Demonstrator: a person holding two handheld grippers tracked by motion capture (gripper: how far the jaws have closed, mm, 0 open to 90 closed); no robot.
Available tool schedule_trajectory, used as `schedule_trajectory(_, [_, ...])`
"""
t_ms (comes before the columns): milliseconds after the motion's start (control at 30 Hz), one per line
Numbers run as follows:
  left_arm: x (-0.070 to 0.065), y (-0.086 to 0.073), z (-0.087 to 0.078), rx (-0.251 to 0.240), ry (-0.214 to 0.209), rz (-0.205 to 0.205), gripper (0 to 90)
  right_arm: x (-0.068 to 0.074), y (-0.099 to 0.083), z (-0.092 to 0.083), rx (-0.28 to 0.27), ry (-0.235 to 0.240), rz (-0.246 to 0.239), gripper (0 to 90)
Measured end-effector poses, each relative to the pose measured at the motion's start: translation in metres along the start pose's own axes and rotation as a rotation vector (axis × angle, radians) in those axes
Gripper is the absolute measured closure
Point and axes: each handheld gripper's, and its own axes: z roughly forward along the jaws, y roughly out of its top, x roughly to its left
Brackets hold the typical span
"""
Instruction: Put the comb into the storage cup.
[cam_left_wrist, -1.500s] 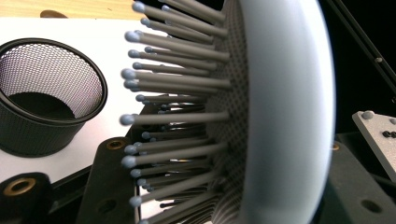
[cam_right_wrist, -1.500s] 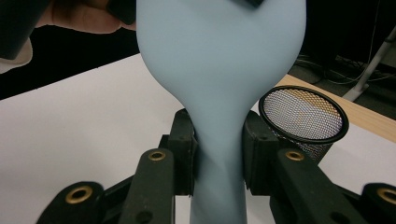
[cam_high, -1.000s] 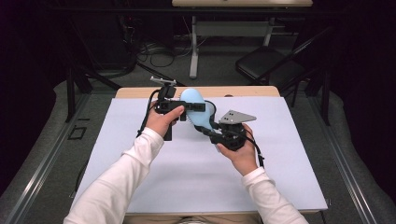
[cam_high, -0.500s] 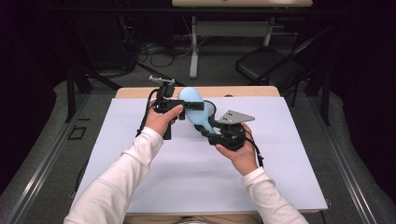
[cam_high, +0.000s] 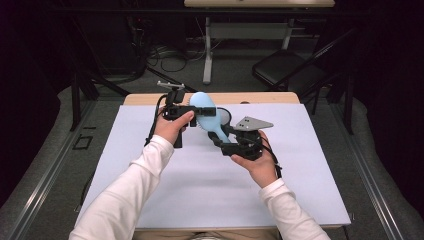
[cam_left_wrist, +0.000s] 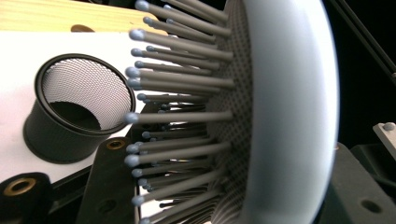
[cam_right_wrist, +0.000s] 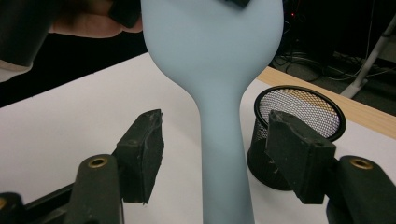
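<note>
A light blue hairbrush (cam_high: 204, 111) hangs above the far middle of the table, handle toward me. My left gripper (cam_high: 191, 116) is shut on its head; in the left gripper view the grey bristles and pale back of the hairbrush (cam_left_wrist: 289, 112) sit between the jaws of the left gripper (cam_left_wrist: 233, 196). My right gripper (cam_high: 220, 135) sits at the handle. Its jaws have just been opening. In the right gripper view the hairbrush handle (cam_right_wrist: 224, 116) stands between the pads of the right gripper (cam_right_wrist: 217, 142) with a gap on each side.
A black mesh cup (cam_high: 224, 116) stands on the white sheet (cam_high: 200, 190) just behind the brush, also seen as the mesh cup (cam_left_wrist: 79, 107) and the mesh cup (cam_right_wrist: 303, 112). The wooden table edge (cam_high: 150, 98) runs behind it. A dark chair (cam_high: 285, 72) stands beyond.
</note>
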Motion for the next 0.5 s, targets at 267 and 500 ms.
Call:
schedule_trajectory(267, [0.0022, 0.0016, -0.0038, -0.026, 0.005, 0.001, 49.1, -0.0008, 0.0015, -0.0017, -0.005, -0.007, 0.007, 29.0])
schedule_trajectory(500, [0.0043, 0.0031, -0.0054, -0.033, 0.006, 0.002, 49.1, -0.0029, 0.0025, -0.0030, 0.008, -0.025, 0.025, 18.1])
